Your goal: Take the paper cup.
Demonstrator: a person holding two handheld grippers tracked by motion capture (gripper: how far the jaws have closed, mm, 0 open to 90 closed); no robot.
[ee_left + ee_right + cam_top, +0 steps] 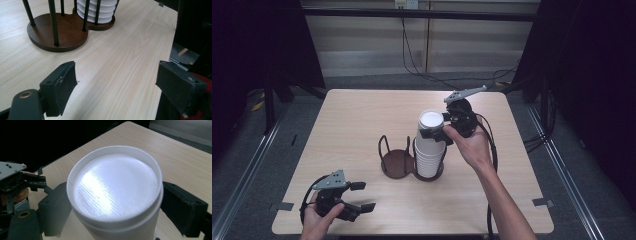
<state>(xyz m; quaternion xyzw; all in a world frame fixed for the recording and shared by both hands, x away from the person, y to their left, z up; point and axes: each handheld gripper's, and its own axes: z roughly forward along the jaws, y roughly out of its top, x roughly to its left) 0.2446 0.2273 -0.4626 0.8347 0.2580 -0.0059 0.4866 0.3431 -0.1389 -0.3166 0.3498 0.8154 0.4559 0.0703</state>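
Observation:
A tall stack of white paper cups point(429, 155) stands upside down in the right ring of a dark wooden two-ring holder point(396, 164). My right gripper point(434, 127) reaches in from the right at the top of the stack. Its jaws flank the topmost cup point(115, 187), which sits between the pads point(183, 208) with its flat bottom facing up; I see no firm squeeze on it. My left gripper point(364, 196) rests in a hand near the table's front left corner, jaws apart with nothing between them point(117, 82). Ahead of it are the holder point(60, 32) and the stack's lower cups point(97, 11).
The holder's left ring point(393, 161) holds no cups; thin black posts rise around both rings. The light wooden table point(362, 115) ends close to the left gripper. Cables hang down the wall behind the table, and one trails from the right gripper along the forearm.

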